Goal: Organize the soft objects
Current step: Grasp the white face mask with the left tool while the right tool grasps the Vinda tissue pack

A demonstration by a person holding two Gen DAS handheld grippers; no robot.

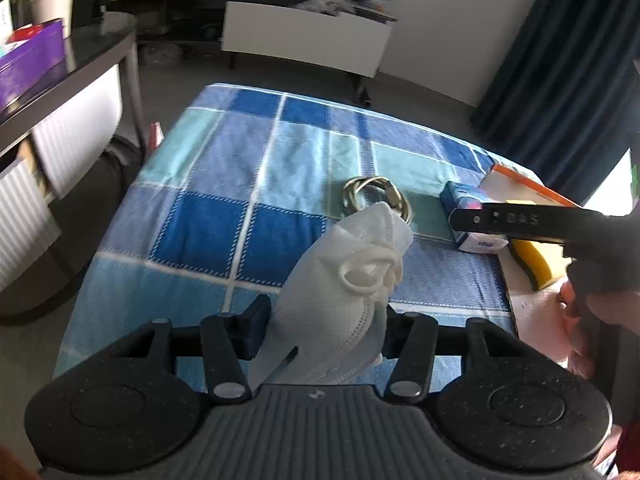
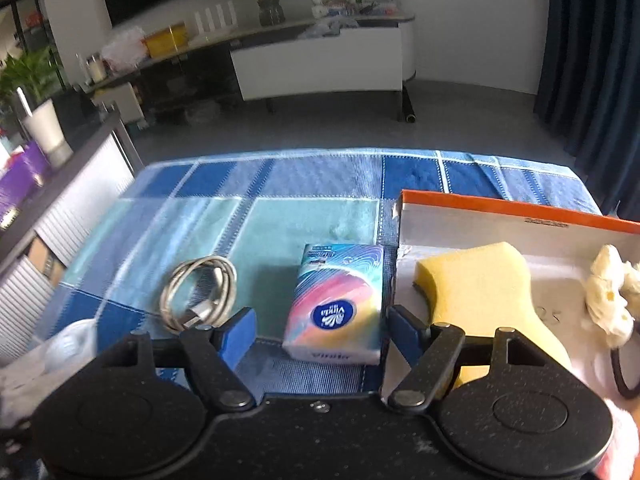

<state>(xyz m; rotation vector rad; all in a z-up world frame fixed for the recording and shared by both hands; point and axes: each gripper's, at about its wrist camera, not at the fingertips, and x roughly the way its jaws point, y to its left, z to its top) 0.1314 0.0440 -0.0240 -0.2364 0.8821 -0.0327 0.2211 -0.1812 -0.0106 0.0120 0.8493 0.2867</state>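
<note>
Mask (image 1: 344, 280) in left tool (image 1: 324, 320), cable (image 1: 376, 196) beyond

White face mask (image 1: 352, 280), crumpled and bunched, ear loop curled on top, standing up off the blue checked cloth. Tissue pack (image 2: 336, 304), pastel swirls with a blue round logo, lying flat on the cloth just beside the box. Yellow sponge (image 2: 480, 292) lying inside the orange-rimmed box (image 2: 500, 204), cream scrunchie (image 2: 610, 292) near it.
</note>
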